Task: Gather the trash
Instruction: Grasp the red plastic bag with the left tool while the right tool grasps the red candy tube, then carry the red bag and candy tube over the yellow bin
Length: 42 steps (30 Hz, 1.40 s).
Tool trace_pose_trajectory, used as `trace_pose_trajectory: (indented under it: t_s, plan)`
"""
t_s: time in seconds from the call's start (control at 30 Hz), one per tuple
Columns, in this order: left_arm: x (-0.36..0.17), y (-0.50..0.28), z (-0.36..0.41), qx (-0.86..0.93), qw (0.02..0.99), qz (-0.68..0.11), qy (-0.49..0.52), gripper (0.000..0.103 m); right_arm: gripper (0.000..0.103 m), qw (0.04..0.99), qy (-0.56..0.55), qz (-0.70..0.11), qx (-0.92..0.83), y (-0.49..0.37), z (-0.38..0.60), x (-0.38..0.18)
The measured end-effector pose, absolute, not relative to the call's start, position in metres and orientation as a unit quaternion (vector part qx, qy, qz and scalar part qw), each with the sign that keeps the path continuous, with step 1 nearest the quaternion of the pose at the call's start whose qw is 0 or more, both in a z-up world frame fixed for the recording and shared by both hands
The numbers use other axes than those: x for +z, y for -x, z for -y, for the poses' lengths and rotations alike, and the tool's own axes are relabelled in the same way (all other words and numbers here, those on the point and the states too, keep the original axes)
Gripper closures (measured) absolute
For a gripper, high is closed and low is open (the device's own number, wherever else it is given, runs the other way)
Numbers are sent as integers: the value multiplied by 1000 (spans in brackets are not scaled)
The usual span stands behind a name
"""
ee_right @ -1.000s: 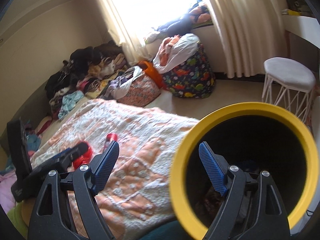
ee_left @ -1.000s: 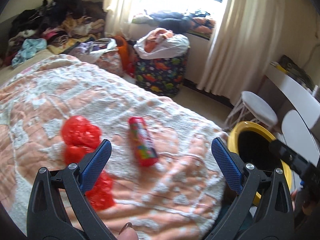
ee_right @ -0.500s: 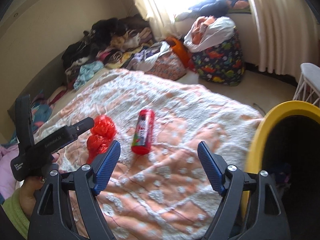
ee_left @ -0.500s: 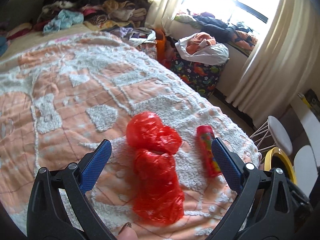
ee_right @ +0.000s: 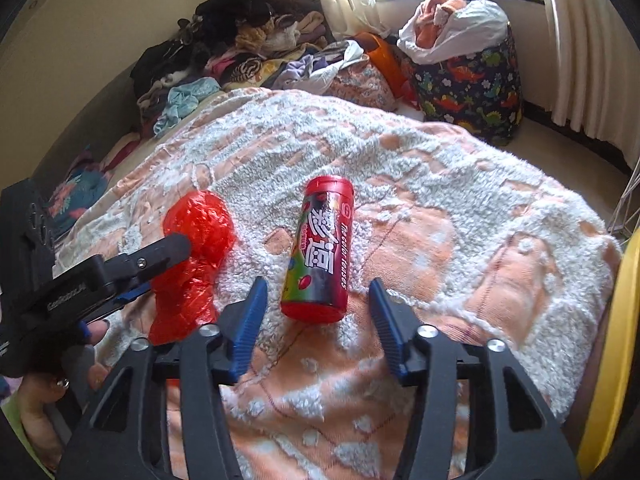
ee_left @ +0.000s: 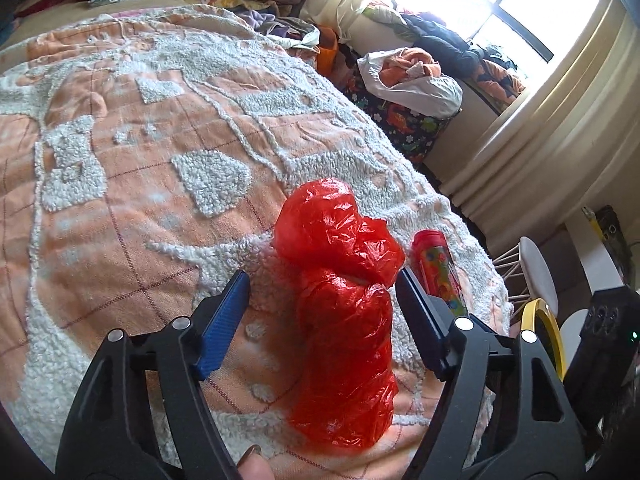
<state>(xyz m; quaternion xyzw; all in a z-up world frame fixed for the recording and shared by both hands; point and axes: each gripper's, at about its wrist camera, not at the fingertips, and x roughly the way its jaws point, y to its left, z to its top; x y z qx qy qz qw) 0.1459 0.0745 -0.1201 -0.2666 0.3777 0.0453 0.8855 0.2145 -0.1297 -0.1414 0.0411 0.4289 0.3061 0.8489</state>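
A crumpled red plastic bag [ee_left: 344, 304] lies on the bed's peach-and-white tufted blanket [ee_left: 140, 184], and the left tool [ee_left: 322, 292] is spread wide around its middle, one blue-padded finger on each side; whether either pad touches the plastic cannot be told. Just beside the bag lies a red cylindrical candy tube with a printed label [ee_right: 322, 254], on its side, its lid end pointing away. The right tool [ee_right: 316, 306] is also wide apart, its fingers flanking the tube's near end without gripping it. A yellow-rimmed black bin [ee_left: 546, 330] stands beyond the bed's edge, near a white stool [ee_left: 538, 268].
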Motion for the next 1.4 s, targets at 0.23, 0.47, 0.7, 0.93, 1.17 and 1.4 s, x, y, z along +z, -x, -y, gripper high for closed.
trace_pose_trajectory:
  t_s: [0.23, 0.47, 0.7, 0.93, 1.17, 1.4]
  plan:
    - [-122, -147, -64, 44, 889, -385, 244, 41, 70, 859, -59, -416, 292, -212, 148, -142]
    - [-126, -152, -43, 23, 889, -402, 219, 71, 70, 881, -83, -378, 272, -196, 183, -120]
    - [-107, -148, -11, -21, 903, -382, 198, 74, 70, 899, -90, -351, 245, -183, 225, -102]
    - [-83, -145, 30, -66, 912, -366, 174, 74, 70, 907, -122, -343, 210, -175, 274, -97]
    - [-67, -145, 66, -102, 915, -359, 150, 74, 70, 914, -146, -332, 183, -166, 311, -91]
    - [-58, -142, 91, -127, 917, -354, 130, 74, 70, 919, -157, -324, 163, -158, 338, -89]
